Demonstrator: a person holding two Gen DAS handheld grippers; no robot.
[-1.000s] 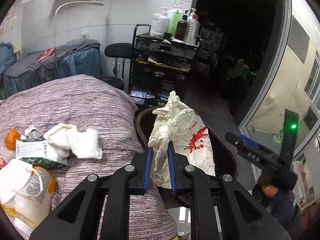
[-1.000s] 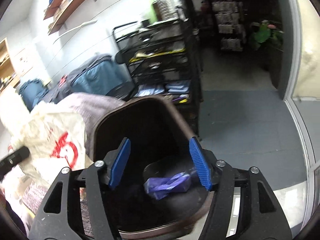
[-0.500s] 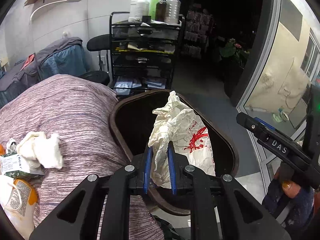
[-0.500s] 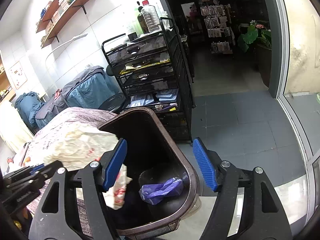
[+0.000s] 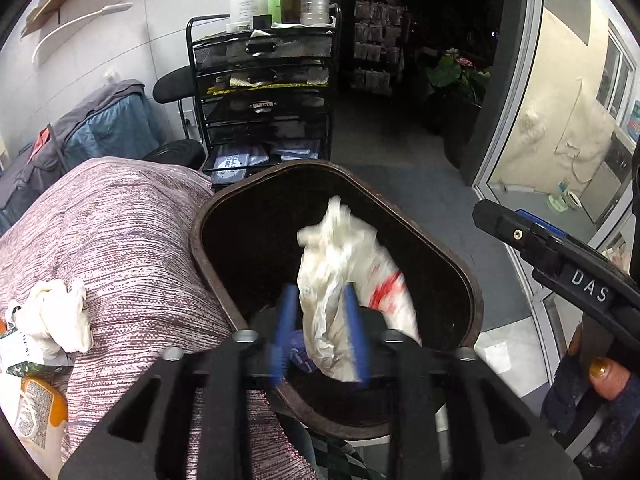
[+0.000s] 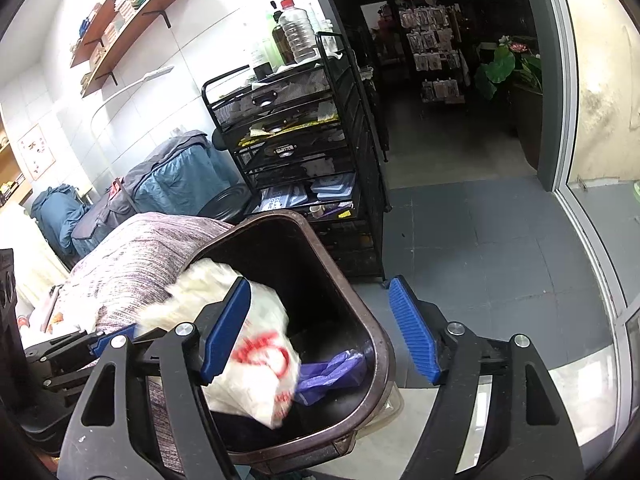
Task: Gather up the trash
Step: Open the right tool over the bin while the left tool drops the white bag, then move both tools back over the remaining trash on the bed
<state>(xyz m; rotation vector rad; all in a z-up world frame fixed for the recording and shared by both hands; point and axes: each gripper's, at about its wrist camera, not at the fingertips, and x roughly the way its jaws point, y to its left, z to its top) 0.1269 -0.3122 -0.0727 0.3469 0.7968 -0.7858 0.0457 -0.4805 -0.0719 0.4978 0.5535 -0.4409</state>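
A crumpled white plastic bag with red print [image 5: 340, 280] is over the dark brown trash bin [image 5: 256, 196], blurred with motion. My left gripper [image 5: 320, 332] sits above the bin's near rim with its blue pads parted around the bag, looser than before. In the right wrist view the bag [image 6: 256, 356] drops into the bin [image 6: 384, 364] beside a purple wrapper [image 6: 332, 372]. My right gripper [image 6: 320, 332] is open and empty over the bin's right rim. More trash lies on the striped bed cover [image 5: 120, 240]: a white crumpled tissue [image 5: 56, 312] and packaging [image 5: 28, 392].
A black mesh drawer cart [image 5: 264, 92] with bottles on top stands behind the bin. A black stool [image 5: 176, 152] and blue-covered items [image 5: 104, 128] are against the wall. A glass door [image 5: 560, 120] is to the right, grey floor tiles [image 6: 460, 240] beyond.
My left gripper moved right over the bin and its pads spread apart; the white bag is slipping out and falling into the bin. My right gripper drew back a little, staying open.
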